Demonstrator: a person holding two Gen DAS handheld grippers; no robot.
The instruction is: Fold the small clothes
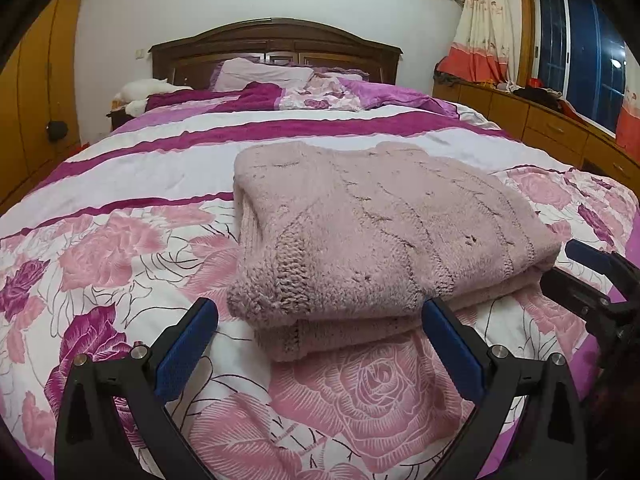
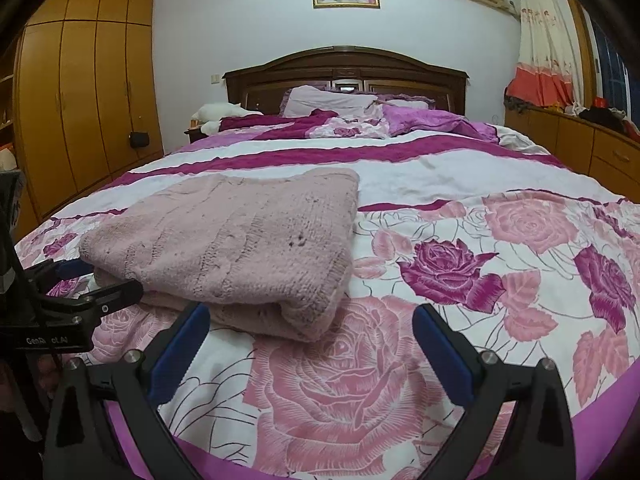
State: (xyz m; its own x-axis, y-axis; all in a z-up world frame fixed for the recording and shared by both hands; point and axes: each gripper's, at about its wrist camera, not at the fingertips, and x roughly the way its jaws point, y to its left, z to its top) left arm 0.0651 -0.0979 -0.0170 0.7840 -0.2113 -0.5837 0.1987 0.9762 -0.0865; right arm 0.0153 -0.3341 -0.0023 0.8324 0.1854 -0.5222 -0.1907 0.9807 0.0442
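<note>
A pale pink knitted sweater (image 1: 372,224) lies folded into a thick rectangle on the floral bed cover; it also shows in the right wrist view (image 2: 236,240). My left gripper (image 1: 320,320) is open and empty, its blue pads just in front of the sweater's near edge. My right gripper (image 2: 312,324) is open and empty, in front of the sweater's right corner. The right gripper shows at the right edge of the left wrist view (image 1: 596,284). The left gripper shows at the left of the right wrist view (image 2: 80,284).
The bed (image 1: 120,160) has a pink and purple rose cover with pillows (image 1: 264,74) and a dark headboard (image 1: 276,44) at the far end. A wooden wardrobe (image 2: 80,100) stands left, a low wooden dresser (image 1: 552,124) and curtain right.
</note>
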